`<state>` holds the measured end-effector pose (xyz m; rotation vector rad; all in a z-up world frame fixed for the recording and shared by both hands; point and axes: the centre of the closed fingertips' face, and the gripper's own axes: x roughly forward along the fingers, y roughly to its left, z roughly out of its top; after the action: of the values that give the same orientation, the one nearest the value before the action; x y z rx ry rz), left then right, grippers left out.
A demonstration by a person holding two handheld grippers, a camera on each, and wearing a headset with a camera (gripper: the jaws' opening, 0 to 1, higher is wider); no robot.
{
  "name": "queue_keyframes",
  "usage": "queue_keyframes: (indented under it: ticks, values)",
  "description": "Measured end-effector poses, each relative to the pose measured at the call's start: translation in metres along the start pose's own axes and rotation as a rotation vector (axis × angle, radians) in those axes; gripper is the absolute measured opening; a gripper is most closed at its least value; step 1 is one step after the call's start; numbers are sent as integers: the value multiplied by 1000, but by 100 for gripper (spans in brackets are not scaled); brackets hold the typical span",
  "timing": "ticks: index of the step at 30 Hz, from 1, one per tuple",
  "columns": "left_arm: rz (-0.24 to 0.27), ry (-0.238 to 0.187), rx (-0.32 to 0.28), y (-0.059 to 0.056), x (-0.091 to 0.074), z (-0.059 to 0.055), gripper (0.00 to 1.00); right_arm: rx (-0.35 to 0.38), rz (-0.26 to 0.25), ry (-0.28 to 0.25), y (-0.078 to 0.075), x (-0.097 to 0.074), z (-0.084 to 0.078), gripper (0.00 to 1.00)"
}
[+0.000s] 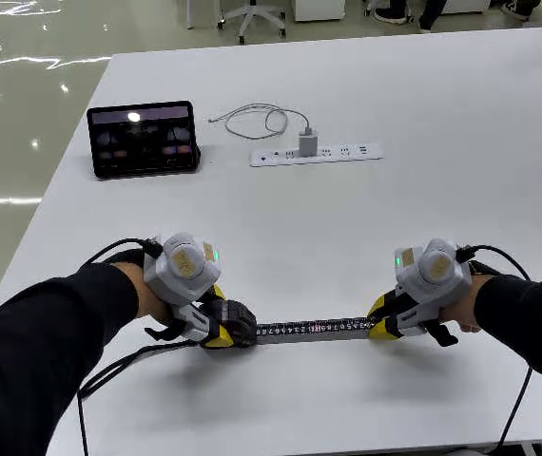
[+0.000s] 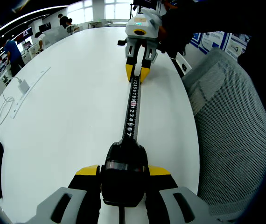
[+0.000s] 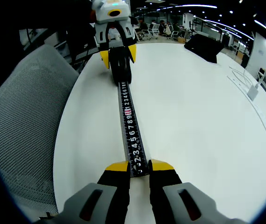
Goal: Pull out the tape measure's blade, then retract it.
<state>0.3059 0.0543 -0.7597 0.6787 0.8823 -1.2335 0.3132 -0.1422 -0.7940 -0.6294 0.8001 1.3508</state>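
Note:
A black tape measure case (image 1: 236, 323) lies near the table's front edge, held between the yellow-tipped jaws of my left gripper (image 1: 216, 328), which is shut on it (image 2: 123, 175). Its dark numbered blade (image 1: 314, 330) runs out flat along the table to the right. My right gripper (image 1: 381, 320) is shut on the blade's end (image 3: 137, 167). In the left gripper view the blade (image 2: 132, 109) stretches away to the right gripper (image 2: 137, 72). In the right gripper view the blade (image 3: 128, 121) leads to the case (image 3: 120, 65) in the left gripper (image 3: 118, 53).
A dark tablet (image 1: 144, 139) stands at the back left of the white table (image 1: 366, 218). A white power strip (image 1: 317, 153) with a plugged charger and coiled cable (image 1: 261, 119) lies behind the middle. A grey mesh chair (image 2: 231, 135) sits by the near edge.

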Motion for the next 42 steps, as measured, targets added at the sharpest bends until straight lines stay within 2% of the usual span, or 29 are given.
queue_keyframes:
  ticks: [42]
  values:
    - [4, 1, -8, -1, 0, 0, 33, 13, -11, 27, -6, -17, -23, 10]
